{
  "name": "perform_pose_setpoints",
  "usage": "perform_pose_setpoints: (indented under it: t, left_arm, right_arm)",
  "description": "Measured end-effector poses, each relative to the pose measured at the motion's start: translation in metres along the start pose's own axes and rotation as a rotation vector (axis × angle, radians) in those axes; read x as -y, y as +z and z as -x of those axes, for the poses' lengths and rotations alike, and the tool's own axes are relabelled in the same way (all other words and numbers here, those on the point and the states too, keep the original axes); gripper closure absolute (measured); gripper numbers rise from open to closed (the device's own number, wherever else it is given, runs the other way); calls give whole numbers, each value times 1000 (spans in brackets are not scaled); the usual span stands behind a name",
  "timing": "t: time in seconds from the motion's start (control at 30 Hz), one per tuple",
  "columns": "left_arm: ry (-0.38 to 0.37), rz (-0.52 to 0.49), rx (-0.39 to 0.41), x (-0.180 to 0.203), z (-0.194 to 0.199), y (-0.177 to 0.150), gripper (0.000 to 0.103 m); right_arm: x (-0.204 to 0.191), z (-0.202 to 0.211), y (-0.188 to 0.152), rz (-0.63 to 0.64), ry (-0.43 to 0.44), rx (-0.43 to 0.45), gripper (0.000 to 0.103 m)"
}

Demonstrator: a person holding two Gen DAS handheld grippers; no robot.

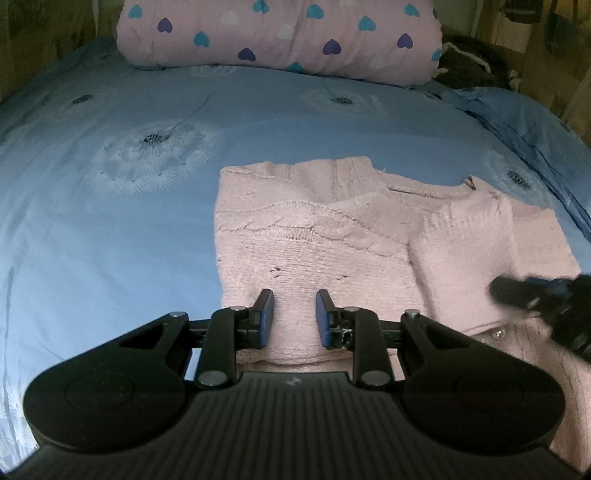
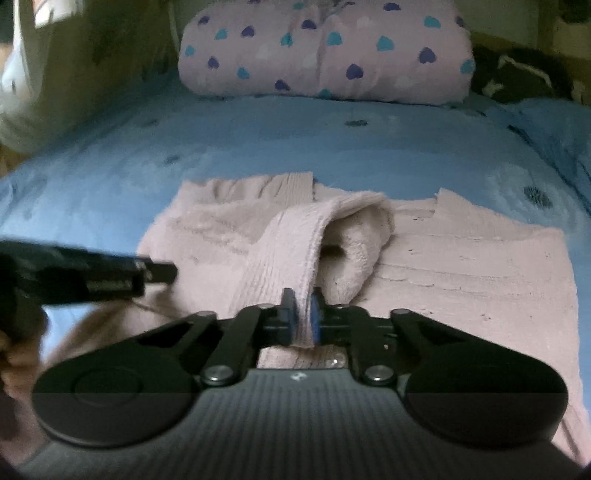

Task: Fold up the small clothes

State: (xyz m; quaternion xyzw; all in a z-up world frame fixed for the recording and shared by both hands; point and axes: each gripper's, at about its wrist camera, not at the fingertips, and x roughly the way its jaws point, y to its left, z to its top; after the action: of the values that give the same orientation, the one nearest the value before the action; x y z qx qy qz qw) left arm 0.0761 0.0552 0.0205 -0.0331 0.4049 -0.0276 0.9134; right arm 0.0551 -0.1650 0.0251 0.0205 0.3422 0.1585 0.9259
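A pink knit sweater [image 1: 314, 236] lies left-to-right across the blue bedsheet [image 1: 110, 221]; right gripper [image 2: 302, 317] pinches its sleeve [image 2: 295, 240], left gripper [image 1: 294, 317] hovers, jaws narrowly apart.

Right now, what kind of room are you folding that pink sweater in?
Most likely a bedroom. The pink knitted sweater lies on a bed covered with a light blue sheet printed with dandelions, and a pink rolled quilt with blue and purple hearts sits at the far end, against wooden walls.
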Motion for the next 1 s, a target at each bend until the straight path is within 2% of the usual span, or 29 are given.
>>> perform_pose_setpoints:
  t: [0.17,0.3,0.53,0.77,0.8,0.83,0.87,0.93,1.0]
  left_arm:
    - [-5,-5,2,0,0,-1,74]
    - [-2,-6,1,0,0,-1,74]
    - [4,-15,2,2,-2,-2,74]
    - [6,-16,0,2,-3,-2,74]
    - [7,-17,0,2,-3,-2,74]
    - [8,-18,0,2,-3,-2,73]
    - [9,-19,0,3,-3,-2,73]
    - [11,-21,1,3,-4,-2,73]
    - [13,-23,2,3,-4,-2,73]
  right_arm:
    - [26,34,13,-62,-32,76,95]
    - [52,54,21,-85,-97,105,95]
    - [121,60,16,-305,-162,36,94]
    - [159,50,-9,-406,-211,-37,89]
    - [163,51,-12,-425,-212,-39,86]
    - [164,52,-13,-432,-215,-34,72]
    - [165,54,-14,-432,-216,-22,51]
    - [161,57,-14,-410,-225,14,32]
    - [158,56,-12,-368,-221,25,32]
